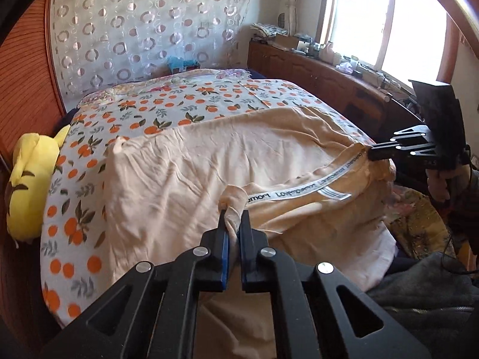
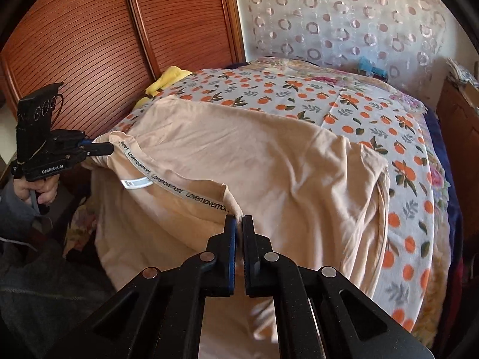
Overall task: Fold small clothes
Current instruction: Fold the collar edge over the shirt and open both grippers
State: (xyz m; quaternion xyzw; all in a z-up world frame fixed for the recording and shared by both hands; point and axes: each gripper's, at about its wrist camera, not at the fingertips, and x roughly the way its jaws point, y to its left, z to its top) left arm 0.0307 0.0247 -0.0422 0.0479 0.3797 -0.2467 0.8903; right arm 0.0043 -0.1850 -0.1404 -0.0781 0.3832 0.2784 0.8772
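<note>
A peach T-shirt [image 1: 185,161] is lying spread on the bed [image 1: 125,110], its long axis running away from both grippers: the neckline is sitting at the near edge, by the fingertips, and the hem is reaching out ahead toward the far end of the bed. The collar, with its white lettered tape [image 1: 302,188], is stretching sideways between the two tools.

The left gripper [image 1: 233,214] is pinching a bunched fold of the shirt's shoulder beside the collar, its jaws pressed together on the cloth. The right gripper [image 2: 239,220] is likewise clamping the other shoulder by the collar end, its jaws closed on the fabric. Each tool is showing in the other's camera, off to the side at the far end of the collar, held by a hand [image 2: 39,190].

Ahead of the shirt, the orange-print sheet [image 2: 374,125] is covering the rest of the bed. A yellow plush toy [image 1: 28,185] is resting to the left of the left gripper, against the wooden slatted panel [image 2: 89,36]. No containers can be made out clearly.
</note>
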